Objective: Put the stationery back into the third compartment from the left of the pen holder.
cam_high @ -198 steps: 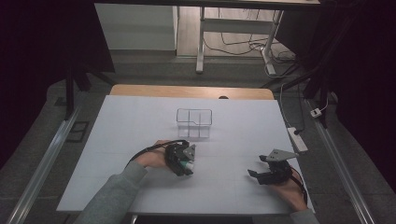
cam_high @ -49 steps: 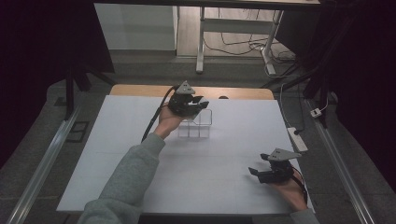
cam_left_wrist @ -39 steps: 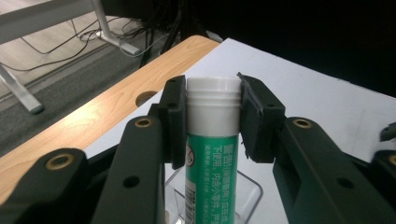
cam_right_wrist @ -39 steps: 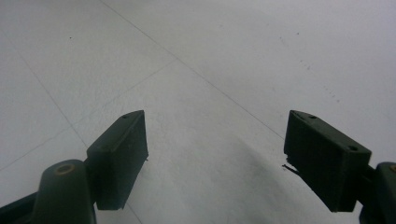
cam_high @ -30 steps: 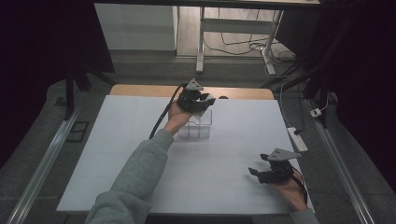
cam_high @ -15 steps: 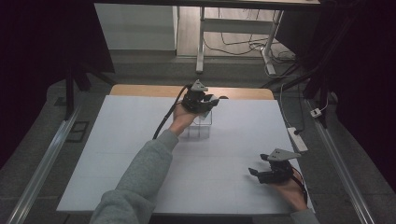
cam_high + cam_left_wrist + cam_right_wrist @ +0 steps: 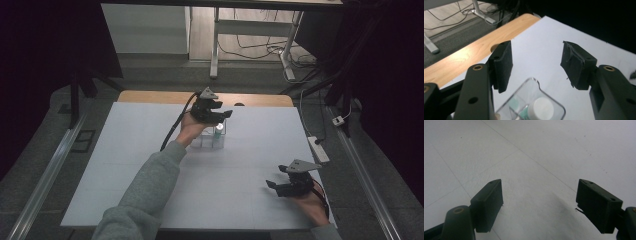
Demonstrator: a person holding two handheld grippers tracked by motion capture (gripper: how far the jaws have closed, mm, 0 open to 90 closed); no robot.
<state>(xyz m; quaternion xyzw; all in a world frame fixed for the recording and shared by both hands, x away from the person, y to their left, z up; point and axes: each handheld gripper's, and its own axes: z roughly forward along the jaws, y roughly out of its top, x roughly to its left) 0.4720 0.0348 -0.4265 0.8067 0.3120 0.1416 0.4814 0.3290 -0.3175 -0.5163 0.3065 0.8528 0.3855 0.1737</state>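
A small bottle with a white cap and green body is standing in a clear plastic box, in the compartment on the box's right side as the high view shows it. In the left gripper view the bottle's cap is sitting low in the picture, inside the box's rounded corner, with the green of the bottle showing through the clear wall. The box is resting on the white tabletop toward the 12 o'clock end, a little short of the bare wooden strip along the far edge. The left gripper is hovering right over the box; its jaws have just been opening and are now standing spread, with nothing between the pads and the bottle lying below them, untouched. The person's grey sleeve is stretching from about 7 o'clock up to that hand. Well apart, near 4 o'clock on the tabletop, the right gripper is lying low against the surface in the person's other hand, its jaws spread wide over bare white tabletop and pinching nothing.
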